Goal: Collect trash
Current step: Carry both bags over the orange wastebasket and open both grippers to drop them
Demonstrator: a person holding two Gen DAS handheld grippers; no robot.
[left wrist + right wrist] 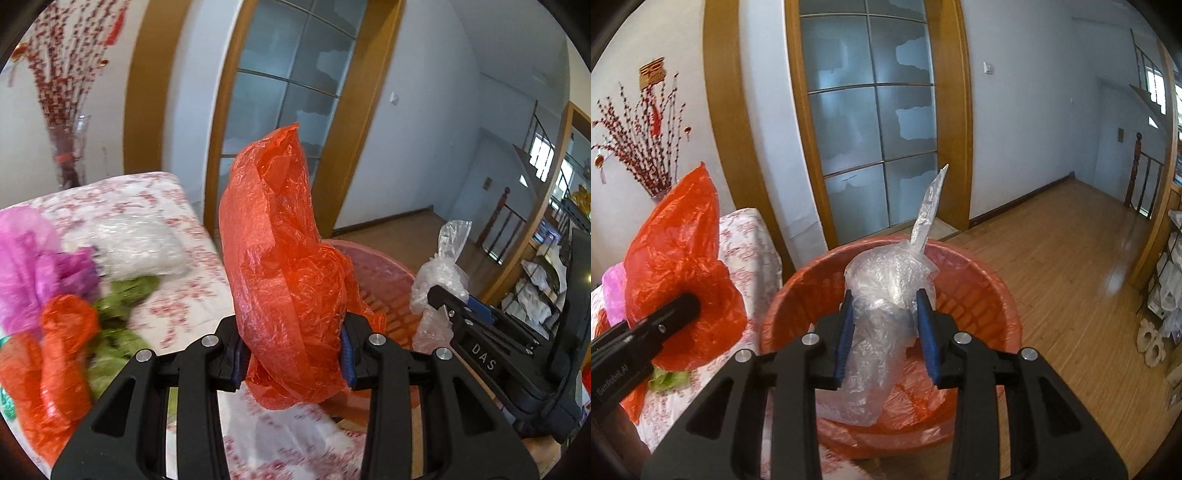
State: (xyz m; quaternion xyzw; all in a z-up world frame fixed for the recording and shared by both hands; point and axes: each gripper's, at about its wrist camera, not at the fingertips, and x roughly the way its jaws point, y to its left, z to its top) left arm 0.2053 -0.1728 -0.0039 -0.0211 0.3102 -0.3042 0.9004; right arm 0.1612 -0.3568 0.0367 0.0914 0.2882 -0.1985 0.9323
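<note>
My left gripper [291, 347] is shut on a crumpled red plastic bag [273, 240], which stands up between the blue pads at the table's edge, in front of the basket. My right gripper [886, 332] is shut on a clear bubble-plastic bag [886, 280], held over the open red plastic basket [798, 295]. Some red plastic lies in the basket's bottom. In the right wrist view the red bag [676, 258] and the left gripper [687, 306] are to the basket's left. The left wrist view shows the right gripper [441, 297] with its clear bag [439, 269] beside the basket [384, 280].
A table with a floral cloth [166, 206] carries more trash: a pink bag [26, 258], a clear bag [140, 243], green scraps [122, 306] and another red bag [55, 350]. Behind it are a vase of red branches [639, 140] and a glass door [868, 129]. Wooden floor [1071, 258] lies to the right.
</note>
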